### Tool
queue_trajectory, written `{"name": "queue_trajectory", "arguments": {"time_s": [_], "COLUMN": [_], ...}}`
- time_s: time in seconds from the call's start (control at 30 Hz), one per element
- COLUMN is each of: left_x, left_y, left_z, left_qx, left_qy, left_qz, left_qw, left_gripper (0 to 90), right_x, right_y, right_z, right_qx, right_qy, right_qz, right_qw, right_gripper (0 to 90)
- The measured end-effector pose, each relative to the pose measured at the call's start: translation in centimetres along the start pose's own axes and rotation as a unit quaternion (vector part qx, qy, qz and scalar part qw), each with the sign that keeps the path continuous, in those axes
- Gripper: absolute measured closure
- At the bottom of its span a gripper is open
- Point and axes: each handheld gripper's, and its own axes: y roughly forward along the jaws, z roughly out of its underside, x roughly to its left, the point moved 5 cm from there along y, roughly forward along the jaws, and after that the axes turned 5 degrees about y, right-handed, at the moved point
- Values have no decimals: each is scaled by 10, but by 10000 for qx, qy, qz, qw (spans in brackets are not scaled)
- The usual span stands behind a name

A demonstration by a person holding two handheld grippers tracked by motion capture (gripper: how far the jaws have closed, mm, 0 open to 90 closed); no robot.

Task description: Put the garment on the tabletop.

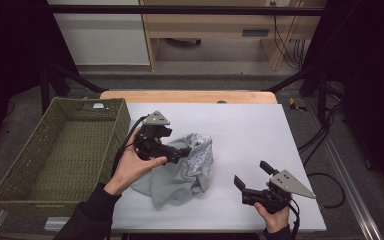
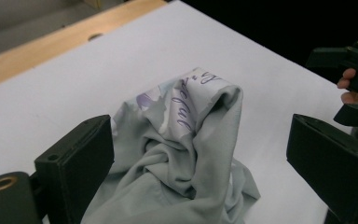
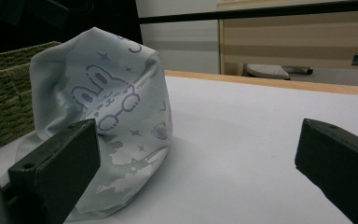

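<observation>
1. Here, nearest to me, my right gripper [image 1: 250, 175] sits low at the right of the white table [image 1: 260, 130], my right hand [image 1: 275, 217] wrapped around its body — its jaws stand spread apart with nothing between them, only bare tabletop.
2. In the right gripper view those two black jaws frame an open gap, and the cloth stands past the left one, clear of the pads.
3. A little farther in, my left hand [image 1: 135, 167] holds my left gripper [image 1: 185, 151] at the left edge of the crumpled cloth [image 1: 185, 172], pointing to the right across it.
4. Its jaws are released — in the left gripper view they stand wide on either side of the cloth [image 2: 186, 154], and the pads do not press on it.
5. The pale grey cloth lies bunched in the middle of the table, between my two grippers, its near part spread flat and its far part pushed up into a soft peak.
6. Purple printing shows on the raised fold: lettering in the left gripper view, a cartoon figure with small stars in the right gripper view [image 3: 116, 98].
7. To the left, just beside the white table, stands a green woven basket [image 1: 110, 125]; its inside looks bare.
8. Beyond the far edge runs a strip of wooden tabletop [image 1: 190, 96], then a grey floor and pale wooden furniture [image 1: 215, 25].
</observation>
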Motion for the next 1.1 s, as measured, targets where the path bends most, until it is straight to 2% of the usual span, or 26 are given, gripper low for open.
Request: {"name": "queue_trajectory", "arguments": {"time_s": [0.03,0.1,0.2,0.33,0.4,0.43,0.6,0.7,0.83,1.07,1.1], "left_x": [0,1,1,3,4,4,-1,-3,-3,1,1], "left_y": [0,-7,-16,-25,-29,-29,-41,-50,-62,-75,-77], "left_z": [0,7,17,33,43,43,70,81,93,102,104], "left_qx": [0,-310,-593,-799,-845,-845,-1019,-1134,-1197,-1441,-1451], "left_qy": [0,-53,-51,-122,-76,-76,-60,-112,-226,-296,-297], "left_qz": [0,-54,-105,-187,-309,-309,-585,-630,-607,-748,-737], "left_qw": [10000,9995,9982,9966,9959,9959,9931,9915,9907,9863,9862], "left_gripper": [72,67,67,65,65,64,53,47,42,34,34], "right_x": [0,0,0,-1,-1,-1,-1,0,-2,-2,-3], "right_y": [0,0,-1,-2,-2,-2,-3,-3,-3,-4,-4], "right_z": [0,-1,-2,-2,-2,-2,-3,-3,-3,-2,-2], "right_qx": [-7,-39,-39,-30,-30,-30,-31,-34,-46,36,39], "right_qy": [17,5,-3,29,32,32,29,52,40,99,94], "right_qz": [-8,10,-20,-20,-22,-22,-33,-54,-55,-40,-59], "right_qw": [10000,10000,10000,10000,10000,10000,10000,10000,10000,9999,9999], "right_gripper": [3,3,3,3,3,3,3,3,3,3,3]}}
